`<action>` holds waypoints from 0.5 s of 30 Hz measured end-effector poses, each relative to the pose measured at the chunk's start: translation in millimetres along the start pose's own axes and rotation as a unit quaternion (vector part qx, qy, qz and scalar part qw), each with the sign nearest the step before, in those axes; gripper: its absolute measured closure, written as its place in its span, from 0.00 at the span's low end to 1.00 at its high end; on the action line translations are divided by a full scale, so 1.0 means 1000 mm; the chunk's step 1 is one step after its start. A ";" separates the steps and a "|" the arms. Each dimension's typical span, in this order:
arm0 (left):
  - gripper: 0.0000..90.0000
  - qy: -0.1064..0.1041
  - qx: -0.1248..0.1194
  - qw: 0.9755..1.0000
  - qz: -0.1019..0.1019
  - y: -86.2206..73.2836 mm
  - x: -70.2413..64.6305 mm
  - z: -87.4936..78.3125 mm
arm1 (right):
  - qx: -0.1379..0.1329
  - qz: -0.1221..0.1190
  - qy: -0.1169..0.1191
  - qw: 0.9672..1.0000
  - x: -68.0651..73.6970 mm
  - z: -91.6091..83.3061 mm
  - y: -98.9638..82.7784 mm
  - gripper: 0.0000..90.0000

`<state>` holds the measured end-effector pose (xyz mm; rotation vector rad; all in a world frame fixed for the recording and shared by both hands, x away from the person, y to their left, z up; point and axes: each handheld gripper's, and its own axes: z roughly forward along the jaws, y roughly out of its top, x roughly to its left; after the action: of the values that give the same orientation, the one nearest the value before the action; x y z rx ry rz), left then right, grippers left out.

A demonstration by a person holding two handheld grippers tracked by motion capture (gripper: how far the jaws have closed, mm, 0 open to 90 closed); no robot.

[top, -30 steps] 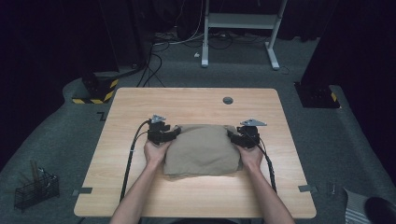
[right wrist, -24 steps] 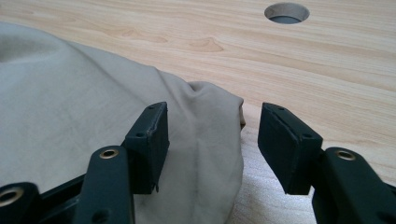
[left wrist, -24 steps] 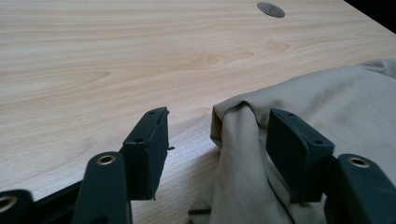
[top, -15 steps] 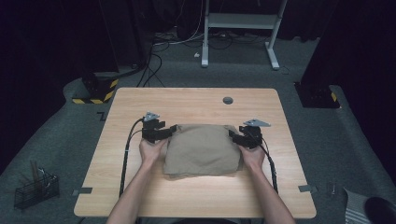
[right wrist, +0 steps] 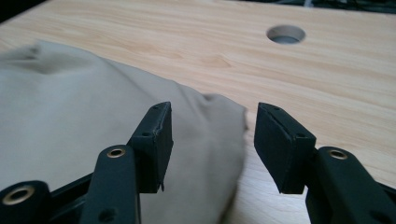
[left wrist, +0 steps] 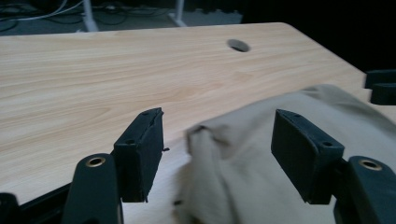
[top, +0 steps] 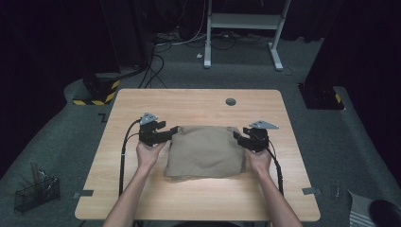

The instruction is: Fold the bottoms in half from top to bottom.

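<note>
High view, cloth: the folded tan fabric cloth [top: 204, 152] lies in the middle of the pale wooden table [top: 142, 101], between the two hands.
High view, grippers: the left gripper [top: 174, 129] is at the cloth's far left corner, the right gripper [top: 235, 136] at its far right corner.
Left gripper view: jaws apart and just opened wider; the cloth's corner [left wrist: 205, 133] sits between them, no pad pressing on it.
Right gripper view: jaws apart and just narrowed a little, the cloth's edge [right wrist: 224, 121] loose between them.
Doing it well: I judge both corners should be freed evenly and the jaws lifted clear without dragging the fold.
Surface: bare wood grain with a round cable hole [top: 231, 101].
Room: dark, grey carpet [top: 71, 137], a white desk frame [top: 241, 21] and a wire basket [top: 35, 191].
</note>
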<state>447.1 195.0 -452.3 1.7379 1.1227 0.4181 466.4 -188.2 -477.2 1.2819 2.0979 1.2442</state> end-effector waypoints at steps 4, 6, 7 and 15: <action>0.38 -0.017 0.004 0.999 0.039 -0.002 -0.030 0.008 | -0.003 -0.015 0.027 1.000 0.020 -0.005 0.002 0.53; 0.38 -0.031 0.022 0.998 0.043 -0.006 -0.039 0.019 | 0.002 -0.025 0.034 0.999 0.029 -0.002 -0.001 0.53; 0.38 -0.033 0.032 0.998 0.049 -0.009 -0.043 0.024 | 0.007 -0.029 0.036 0.999 0.032 0.000 -0.003 0.53; 0.39 -0.034 0.060 0.997 0.029 -0.035 -0.043 0.041 | 0.038 -0.018 0.043 0.998 0.032 0.016 -0.027 0.52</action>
<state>436.8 140.0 -492.6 1.8782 1.0698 0.3300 447.6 -158.6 -504.5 1.2370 2.2374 1.2354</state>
